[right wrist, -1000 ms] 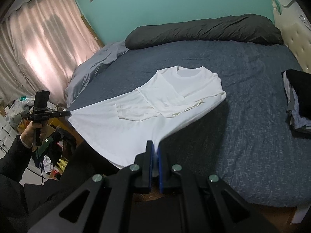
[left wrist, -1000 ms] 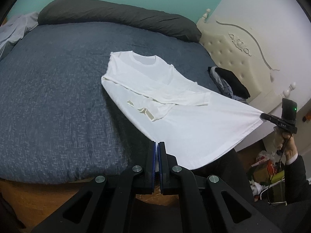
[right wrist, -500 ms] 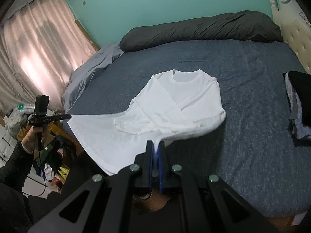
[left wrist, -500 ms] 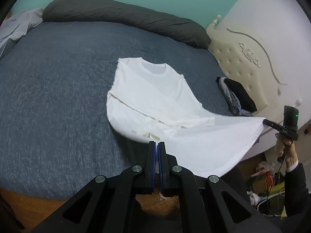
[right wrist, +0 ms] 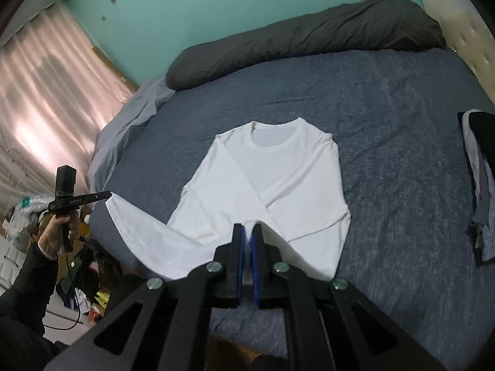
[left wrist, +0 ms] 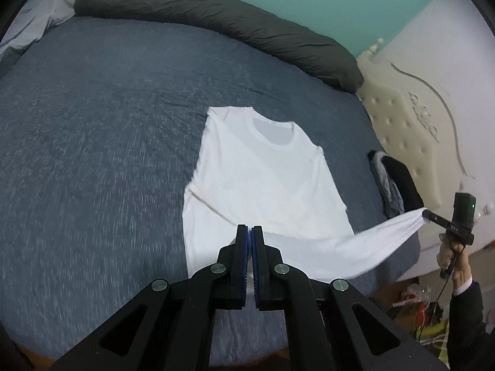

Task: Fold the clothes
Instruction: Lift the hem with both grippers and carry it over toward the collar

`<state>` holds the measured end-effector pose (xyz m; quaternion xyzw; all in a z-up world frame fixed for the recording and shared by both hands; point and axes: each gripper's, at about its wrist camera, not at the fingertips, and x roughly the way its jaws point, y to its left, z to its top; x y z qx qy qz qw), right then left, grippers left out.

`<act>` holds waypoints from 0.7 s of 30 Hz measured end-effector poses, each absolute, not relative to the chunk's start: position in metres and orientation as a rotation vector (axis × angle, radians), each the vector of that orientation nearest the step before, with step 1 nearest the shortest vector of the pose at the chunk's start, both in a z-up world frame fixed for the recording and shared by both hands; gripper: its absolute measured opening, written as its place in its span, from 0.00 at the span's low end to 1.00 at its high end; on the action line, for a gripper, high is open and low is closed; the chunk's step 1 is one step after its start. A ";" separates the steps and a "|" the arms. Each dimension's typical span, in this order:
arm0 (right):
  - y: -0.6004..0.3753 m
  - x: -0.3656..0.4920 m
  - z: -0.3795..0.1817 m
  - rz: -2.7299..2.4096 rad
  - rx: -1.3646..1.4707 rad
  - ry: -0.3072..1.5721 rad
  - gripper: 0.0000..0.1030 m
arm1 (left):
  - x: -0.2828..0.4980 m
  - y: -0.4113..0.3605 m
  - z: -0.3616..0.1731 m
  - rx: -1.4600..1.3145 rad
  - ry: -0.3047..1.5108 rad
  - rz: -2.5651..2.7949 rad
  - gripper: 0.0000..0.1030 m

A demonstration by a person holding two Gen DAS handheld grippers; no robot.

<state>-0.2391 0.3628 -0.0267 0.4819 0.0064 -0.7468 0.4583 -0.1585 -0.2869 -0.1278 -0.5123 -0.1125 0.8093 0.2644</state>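
One white shirt [left wrist: 266, 185]; two grippers [left wrist: 249, 230] [right wrist: 247, 228]; one dark bolster [right wrist: 303, 34]; one clothes pile [left wrist: 393, 182]

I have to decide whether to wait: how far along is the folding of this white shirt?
Done: the white shirt lies collar-up on the bed with sleeves crossed over its front. In hand: left tongs and right tongs each grip a hem corner, lifted. Left: laying the hem toward the collar.

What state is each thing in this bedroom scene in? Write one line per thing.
white shirt: collar end flat on bed, hem lifted.
left gripper: shut on hem corner.
right gripper: shut on other hem corner.
dark clothes pile: heaped near headboard.
long pillow: lying along wall.
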 end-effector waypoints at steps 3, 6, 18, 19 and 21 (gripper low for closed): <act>0.352 -0.272 -0.038 -1.852 1.224 0.003 0.04 | -0.192 -0.284 -0.141 -1.407 -0.328 2.189 0.02; 0.341 -0.301 -0.048 -1.865 1.248 -0.004 0.04 | -0.223 -0.282 -0.154 -1.429 -0.344 2.199 0.02; 0.293 -0.400 -0.104 -1.884 1.333 -0.030 0.04 | -0.323 -0.270 -0.203 -1.493 -0.378 2.200 0.02; 0.291 -0.407 -0.110 -1.886 1.340 -0.034 0.04 | -0.329 -0.267 -0.205 -1.494 -0.376 2.201 0.02; 0.286 -0.419 -0.117 -1.892 1.348 -0.038 0.04 | -0.340 -0.262 -0.209 -1.496 -0.368 2.202 0.02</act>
